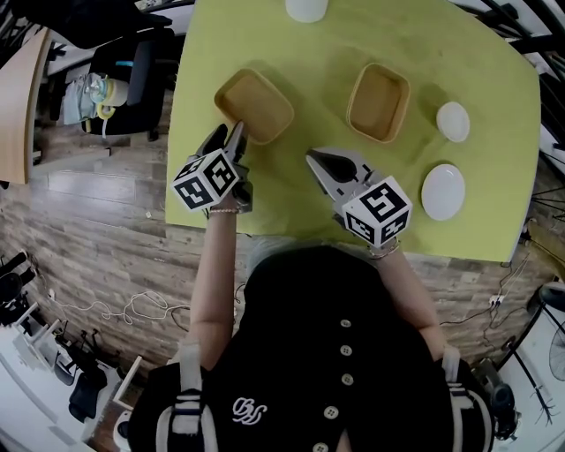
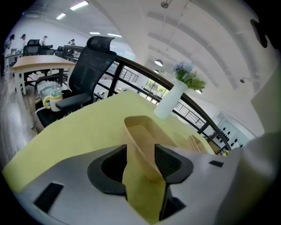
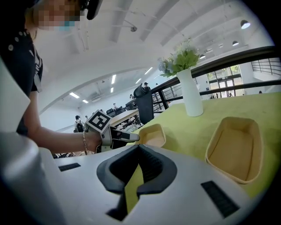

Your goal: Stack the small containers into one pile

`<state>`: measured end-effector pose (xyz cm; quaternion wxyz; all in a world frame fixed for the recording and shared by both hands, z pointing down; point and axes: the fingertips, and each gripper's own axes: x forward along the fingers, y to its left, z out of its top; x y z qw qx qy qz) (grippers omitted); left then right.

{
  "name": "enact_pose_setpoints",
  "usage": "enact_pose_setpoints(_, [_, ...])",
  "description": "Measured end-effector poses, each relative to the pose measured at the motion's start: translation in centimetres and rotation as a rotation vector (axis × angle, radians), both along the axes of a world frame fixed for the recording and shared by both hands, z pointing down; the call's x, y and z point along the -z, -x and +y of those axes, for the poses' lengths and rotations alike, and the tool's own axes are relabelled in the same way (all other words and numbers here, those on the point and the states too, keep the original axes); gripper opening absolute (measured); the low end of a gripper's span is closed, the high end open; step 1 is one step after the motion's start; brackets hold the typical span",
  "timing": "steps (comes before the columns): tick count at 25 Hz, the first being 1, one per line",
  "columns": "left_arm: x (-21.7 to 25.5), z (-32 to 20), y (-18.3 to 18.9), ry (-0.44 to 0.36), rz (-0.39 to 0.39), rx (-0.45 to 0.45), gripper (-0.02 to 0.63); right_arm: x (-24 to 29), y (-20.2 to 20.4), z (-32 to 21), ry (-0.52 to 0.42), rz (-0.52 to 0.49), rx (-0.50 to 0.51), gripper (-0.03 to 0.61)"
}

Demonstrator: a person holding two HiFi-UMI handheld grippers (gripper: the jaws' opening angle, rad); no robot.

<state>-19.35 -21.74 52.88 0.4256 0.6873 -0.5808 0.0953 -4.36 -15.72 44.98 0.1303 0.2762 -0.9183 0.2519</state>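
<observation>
Two shallow tan containers sit on the yellow-green table: the left container [image 1: 254, 104] [image 2: 145, 132] [image 3: 153, 134] and the right container [image 1: 379, 101] [image 3: 235, 147]. My left gripper [image 1: 228, 134] [image 2: 140, 154] is at the left container's near corner. Its jaws are open and straddle the container's near wall, with a strip of tablecloth showing between the left pad and the wall. My right gripper [image 1: 313, 159] [image 3: 138, 151] hovers over the table in front of the gap between the two containers. It is shut, with nothing in it.
Two white round dishes [image 1: 453, 121] [image 1: 442, 191] lie at the table's right side. A white vase [image 1: 306, 9] [image 2: 169, 101] [image 3: 192, 94] with flowers stands at the far edge. A black office chair [image 1: 132, 84] stands off the table's left edge.
</observation>
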Motion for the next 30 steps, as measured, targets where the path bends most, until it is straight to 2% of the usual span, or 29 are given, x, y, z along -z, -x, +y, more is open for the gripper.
enact_pose_setpoints(9, [-1.5, -1.4, -0.5, 0.019, 0.033, 0.018, 0.17, -0.6, -0.6, -0.6, 0.02, 0.008, -0.024, 0.013])
enact_pose_setpoints(13, [-2.0, -1.5, -0.9, 0.045, 0.022, 0.017, 0.181, -0.9, -1.2, -0.4, 0.036, 0.014, -0.033, 0.013])
enact_pose_setpoints(20, [-2.0, -1.7, -0.9, 0.052, 0.037, 0.065, 0.133, -1.1, -1.9, -0.6, 0.04, 0.015, -0.054, 0.014])
enact_pose_setpoints(24, [-1.9, -1.5, -0.9, 0.054, 0.025, 0.076, 0.063, -1.1, -2.3, -0.7, 0.036, 0.018, -0.064, 0.014])
enact_pose_setpoints(30, [-1.5, -1.3, -1.2, 0.045, 0.037, 0.064, 0.048, -1.1, -2.6, -0.6, 0.02, 0.025, -0.079, 0.014])
